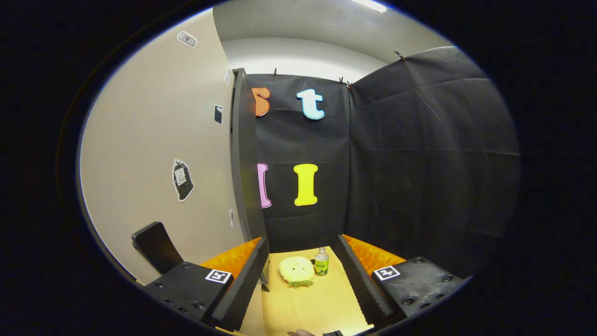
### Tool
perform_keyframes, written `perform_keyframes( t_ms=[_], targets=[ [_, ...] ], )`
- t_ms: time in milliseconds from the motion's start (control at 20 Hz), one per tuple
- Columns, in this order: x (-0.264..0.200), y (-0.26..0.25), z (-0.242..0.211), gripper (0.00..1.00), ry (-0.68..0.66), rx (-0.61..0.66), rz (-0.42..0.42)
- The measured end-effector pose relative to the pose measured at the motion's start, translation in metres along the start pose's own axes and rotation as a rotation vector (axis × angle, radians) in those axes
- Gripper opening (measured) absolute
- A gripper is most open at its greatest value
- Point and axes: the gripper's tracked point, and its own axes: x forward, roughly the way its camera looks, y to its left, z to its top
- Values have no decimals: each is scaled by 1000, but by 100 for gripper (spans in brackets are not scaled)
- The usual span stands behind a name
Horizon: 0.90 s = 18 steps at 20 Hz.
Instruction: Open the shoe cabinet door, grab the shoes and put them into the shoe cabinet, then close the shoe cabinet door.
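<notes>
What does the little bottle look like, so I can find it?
Look at the wooden table beyond the open tongs. A yellow plush toy lies there, and the bottle stands upright beside it: small, with a white cap and a green label.

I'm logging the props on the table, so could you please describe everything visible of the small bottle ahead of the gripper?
The small bottle stands upright on the light wooden table, beyond the open fingers of the gripper and roughly between them. It has a white cap, a clear neck and a green label around its body; its contents cannot be told. Just beside it lies a round, yellow plush toy; whether the two touch is unclear. Nothing grips the bottle.
</notes>
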Motion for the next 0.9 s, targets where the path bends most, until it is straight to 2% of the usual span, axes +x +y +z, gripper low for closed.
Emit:
perform_keyframes(
  t_ms=[600,900],
  targets=[
    [-26,109,-7,97,-21,-5,72],
    [-14,169,-14,97,-2,33,131]
  ],
)
